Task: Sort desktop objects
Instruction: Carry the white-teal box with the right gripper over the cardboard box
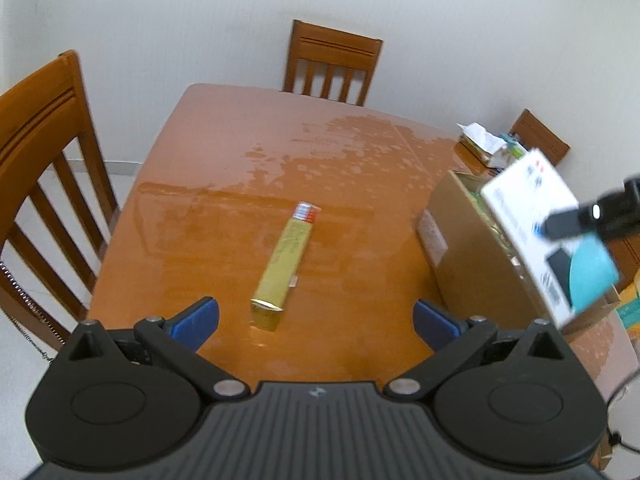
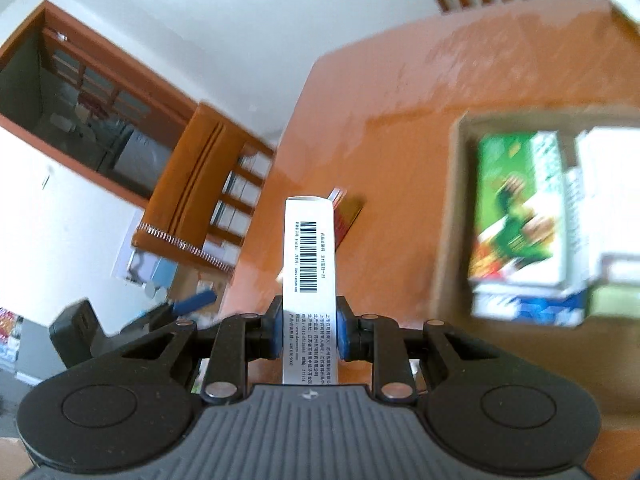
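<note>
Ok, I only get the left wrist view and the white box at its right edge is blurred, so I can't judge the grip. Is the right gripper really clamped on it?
Observer: Yes. The right gripper is shut on the white box, with a blue pad pressed on each narrow side and the barcode face towards the camera.
Operator: What is inside the cardboard box? I see only its side.
Observer: The cardboard box looks well filled. A green box lies flat on top, with white boxes beside it.
Operator: Anything at its near end?
Observer: A blue and white box sits there, below the green one. It is too blurred to read.
</note>
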{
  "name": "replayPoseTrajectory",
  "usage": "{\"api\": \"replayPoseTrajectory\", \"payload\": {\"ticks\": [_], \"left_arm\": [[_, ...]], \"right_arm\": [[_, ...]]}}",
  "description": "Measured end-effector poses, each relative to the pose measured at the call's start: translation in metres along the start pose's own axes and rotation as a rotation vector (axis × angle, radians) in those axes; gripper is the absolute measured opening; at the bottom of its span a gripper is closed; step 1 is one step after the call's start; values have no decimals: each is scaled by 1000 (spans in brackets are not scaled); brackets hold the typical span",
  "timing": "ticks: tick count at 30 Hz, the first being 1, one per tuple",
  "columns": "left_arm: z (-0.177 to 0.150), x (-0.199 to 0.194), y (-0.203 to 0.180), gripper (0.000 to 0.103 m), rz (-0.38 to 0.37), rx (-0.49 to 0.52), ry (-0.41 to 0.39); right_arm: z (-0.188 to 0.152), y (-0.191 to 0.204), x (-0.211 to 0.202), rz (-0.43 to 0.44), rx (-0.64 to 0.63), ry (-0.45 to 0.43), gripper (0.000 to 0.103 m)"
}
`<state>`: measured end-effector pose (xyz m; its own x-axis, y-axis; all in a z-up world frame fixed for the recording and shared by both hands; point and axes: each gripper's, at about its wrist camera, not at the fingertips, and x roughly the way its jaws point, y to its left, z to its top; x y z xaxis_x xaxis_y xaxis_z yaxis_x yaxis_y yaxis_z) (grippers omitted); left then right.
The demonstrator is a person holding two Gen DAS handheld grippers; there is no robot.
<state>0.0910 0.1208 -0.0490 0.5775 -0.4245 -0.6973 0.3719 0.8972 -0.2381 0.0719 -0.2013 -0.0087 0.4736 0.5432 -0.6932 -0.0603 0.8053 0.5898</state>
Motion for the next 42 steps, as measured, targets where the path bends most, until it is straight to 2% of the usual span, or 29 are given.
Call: {"api": "replayPoseTrajectory", "payload": {"ticks": [7,11,17,26,31,37,42], "left_arm": [[3,1,-34,103,-28,44,4],[3,3,-53,103,-39,51,6],[-2,5,-76,103,-29,40,10],[-13,5,-92,103,37,-27,13],[-17,5,-96,103,76,-62,5],[-19,7,-98,103,117,-95,0],[-22,7,-98,103,134,-112,2]], "right_arm": [[16,-24,-48,-101,-87,-41,29],[25,-41,-59,-160,-176,-2,29],[40,-52,-54,-184,-327,105,29],[40,-50,-30,-123,-545,293,29],[42,-48,-19,-94,-639,361,29],[34,-36,-5,-46,-820,464,29],[29,-35,9,-38,-911,530,29]]}}
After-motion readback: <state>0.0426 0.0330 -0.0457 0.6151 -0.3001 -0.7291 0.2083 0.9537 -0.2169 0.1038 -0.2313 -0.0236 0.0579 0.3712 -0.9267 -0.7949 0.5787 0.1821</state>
